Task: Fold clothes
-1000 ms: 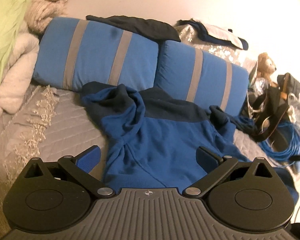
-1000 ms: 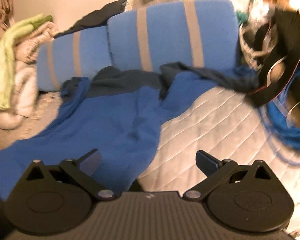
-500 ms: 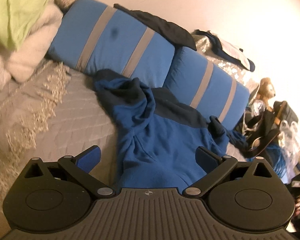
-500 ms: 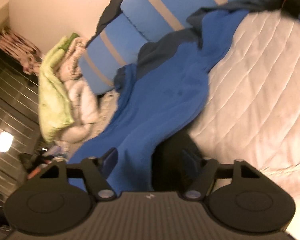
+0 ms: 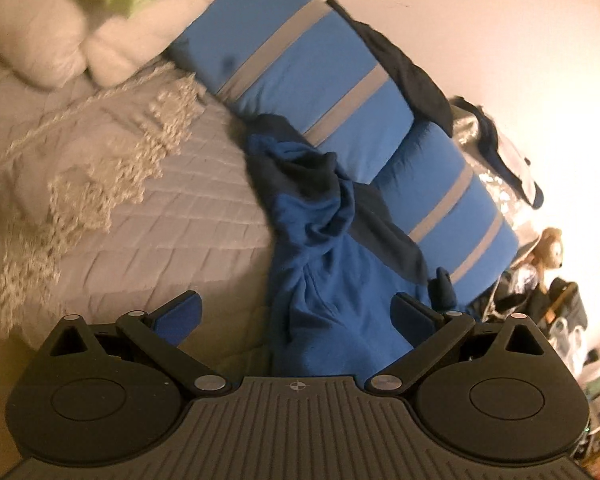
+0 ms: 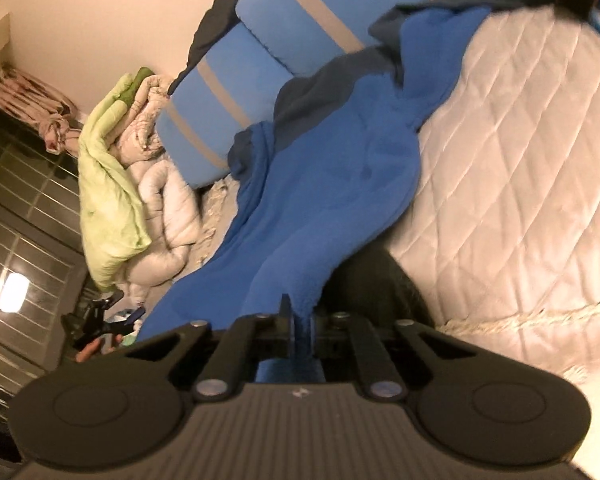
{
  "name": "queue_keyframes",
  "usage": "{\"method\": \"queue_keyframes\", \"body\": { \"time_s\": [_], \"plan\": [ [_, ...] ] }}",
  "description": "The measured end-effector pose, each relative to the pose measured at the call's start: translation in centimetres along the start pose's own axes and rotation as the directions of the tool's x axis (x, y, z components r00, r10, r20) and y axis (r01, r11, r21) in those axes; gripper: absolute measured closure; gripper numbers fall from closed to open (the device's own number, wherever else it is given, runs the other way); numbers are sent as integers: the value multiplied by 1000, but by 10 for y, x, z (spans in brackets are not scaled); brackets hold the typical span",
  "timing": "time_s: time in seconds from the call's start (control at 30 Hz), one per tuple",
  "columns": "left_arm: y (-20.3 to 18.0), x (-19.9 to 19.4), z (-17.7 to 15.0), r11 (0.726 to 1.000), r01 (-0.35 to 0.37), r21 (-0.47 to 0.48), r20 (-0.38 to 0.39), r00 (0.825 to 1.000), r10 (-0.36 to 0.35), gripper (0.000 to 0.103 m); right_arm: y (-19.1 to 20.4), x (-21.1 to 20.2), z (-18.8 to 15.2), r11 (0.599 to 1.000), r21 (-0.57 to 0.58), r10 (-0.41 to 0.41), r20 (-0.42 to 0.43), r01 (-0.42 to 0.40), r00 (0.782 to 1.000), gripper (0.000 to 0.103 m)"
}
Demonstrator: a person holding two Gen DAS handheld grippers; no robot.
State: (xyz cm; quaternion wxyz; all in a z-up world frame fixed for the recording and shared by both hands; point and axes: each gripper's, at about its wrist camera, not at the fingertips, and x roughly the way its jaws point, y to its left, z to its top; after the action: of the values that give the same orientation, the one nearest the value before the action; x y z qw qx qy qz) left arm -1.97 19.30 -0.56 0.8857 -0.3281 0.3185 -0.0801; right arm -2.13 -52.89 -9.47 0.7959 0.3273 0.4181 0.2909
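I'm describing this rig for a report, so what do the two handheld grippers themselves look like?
Both look alike: a grey ribbed body with a small round crosshair mark, two black round discs at the sides, and black link arms with silver pivot pins. The left gripper has blue finger pads. The right gripper looks the same build. No cables or sleeves show.

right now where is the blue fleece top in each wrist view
Left wrist view: the blue fleece top runs from centre down to the bottom middle, between the fingers of the open left gripper.
Right wrist view: it crosses the centre diagonally, its edge clamped in the shut right gripper.
Shared landmark: the blue striped pillows behind it.
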Motion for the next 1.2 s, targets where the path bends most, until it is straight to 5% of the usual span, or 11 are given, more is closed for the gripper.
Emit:
{"method": "queue_keyframes", "body": {
  "time_s": [0.13, 0.33, 0.4, 0.5, 0.57, 0.67, 0.77, 0.93, 1.2],
  "plan": [
    [23, 4, -9, 997, -10, -82, -41, 999, 7, 1, 2, -9, 8, 999, -24, -26, 18, 26, 1000, 97],
    [59, 20, -39, 932, 181, -315, -113, 967, -227, 13, -5, -12, 11, 1000, -1, -29, 33, 29, 999, 97],
    [66, 23, -48, 895, 244, -374, -113, 946, -305, 31, -6, -12, 11, 1000, -4, -25, 26, 25, 999, 97],
    [72, 27, -58, 829, 340, -443, -98, 901, -422, 46, -8, -11, 13, 1000, -15, -14, 14, 14, 1000, 97],
    [72, 27, -61, 811, 371, -452, -86, 887, -453, 52, -10, -10, 14, 1000, -20, -8, 4, 8, 1000, 97],
    [72, 28, -65, 782, 408, -471, -63, 869, -491, 79, -13, -6, 15, 1000, -22, -10, -9, 10, 1000, 97],
    [70, 27, -67, 786, 403, -469, -54, 875, -481, 93, -15, -5, 16, 1000, -17, -5, -20, 5, 1000, 97],
    [60, 18, -66, 801, 405, -441, -33, 884, -465, 95, -10, -6, 18, 999, -38, -12, -23, 11, 1000, 97],
    [26, -3, -50, 875, 387, -290, 5, 915, -403, 96, 12, -20, 15, 995, -90, -31, 34, 34, 999, 98]
  ]
}}
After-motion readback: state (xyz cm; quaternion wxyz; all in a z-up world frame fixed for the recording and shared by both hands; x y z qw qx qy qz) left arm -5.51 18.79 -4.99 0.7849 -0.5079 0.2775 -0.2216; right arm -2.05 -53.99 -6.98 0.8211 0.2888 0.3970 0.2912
